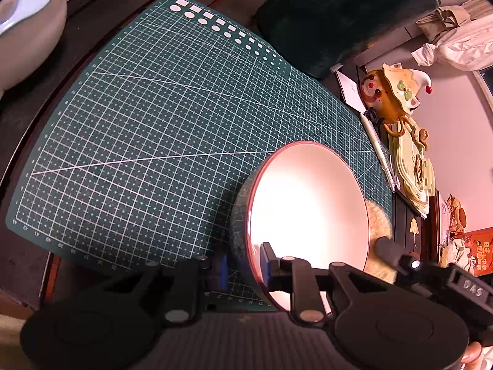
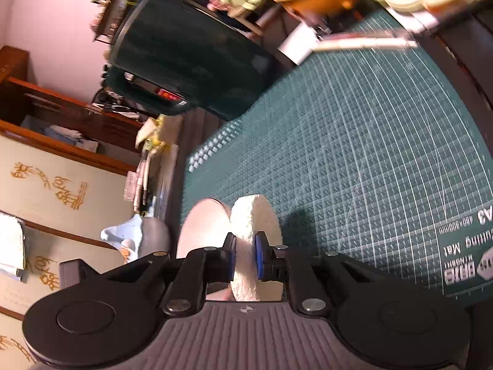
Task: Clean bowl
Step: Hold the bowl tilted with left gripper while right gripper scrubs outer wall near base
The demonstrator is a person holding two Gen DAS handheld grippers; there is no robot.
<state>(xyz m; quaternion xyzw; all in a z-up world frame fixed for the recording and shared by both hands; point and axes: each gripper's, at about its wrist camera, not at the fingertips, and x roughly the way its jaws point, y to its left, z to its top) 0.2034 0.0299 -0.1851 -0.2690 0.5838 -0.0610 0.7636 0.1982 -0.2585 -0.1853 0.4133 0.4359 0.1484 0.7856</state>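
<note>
Looking down my left wrist camera, I see the left tongs (image 1: 243, 265) pinched on the near rim of the pink-white glazed bowl with the reddish edge and dark speckled outside (image 1: 308, 209). One finger sits inside the bowl, the other outside against its wall, so the jaws are narrow and clamped on the rim. The bowl is tipped up on its side over the near right part of the dark green gridded cutting mat (image 1: 154, 123), its opening facing the camera.

At the bowl's right edge this view shows a fluffy cream pad (image 1: 377, 219) and the right tongs (image 1: 385, 246) reaching in from the lower right; whether the pad touches the glaze I cannot tell here. A fingertip (image 1: 471, 351) shows in the bottom corner.

My right wrist camera gives what the left lacks: the right tongs (image 2: 245, 257) are closed tight on a thick round white sponge disc (image 2: 254, 246), blue pads pressed on both faces. The bowl (image 2: 203, 231) appears only as a pale curved patch just left of the sponge. This view is blurred.

Only the left view shows the grey-blue basin (image 1: 27, 24) clearly; both show the large dark green cylinder (image 2: 191, 58) beyond the mat on the dark tabletop (image 1: 30, 262).
</note>
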